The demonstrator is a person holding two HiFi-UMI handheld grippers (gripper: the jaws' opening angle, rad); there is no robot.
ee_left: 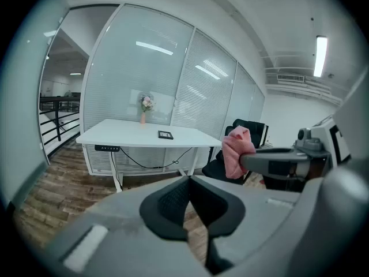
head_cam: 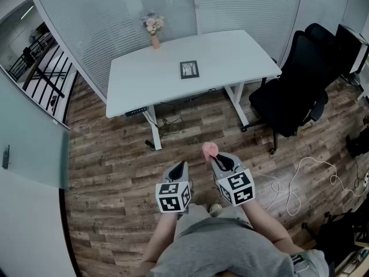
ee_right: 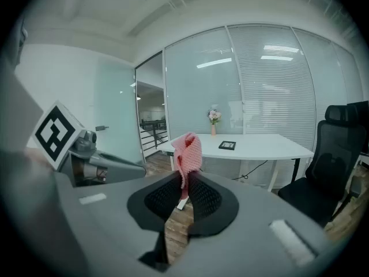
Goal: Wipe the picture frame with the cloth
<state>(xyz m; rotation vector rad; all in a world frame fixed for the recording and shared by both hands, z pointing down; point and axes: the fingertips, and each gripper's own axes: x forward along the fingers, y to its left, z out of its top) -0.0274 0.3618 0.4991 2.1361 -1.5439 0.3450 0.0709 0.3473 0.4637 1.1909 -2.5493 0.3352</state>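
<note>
White desk (head_cam: 230,56), flower vase (head_cam: 154,38) — black chair (head_cam: 288,97)

On table (head_cam: 230,51) — picture frame (head_cam: 189,69) before vase (head_cam: 155,41)

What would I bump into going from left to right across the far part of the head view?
The vase of flowers → picture frame → black office chair.

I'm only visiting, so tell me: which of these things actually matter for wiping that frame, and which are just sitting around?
For the job:
- picture frame
- pink cloth
- right gripper, shut on the cloth

Just about:
- flower vase
- black office chair
- left gripper, shut and empty
</note>
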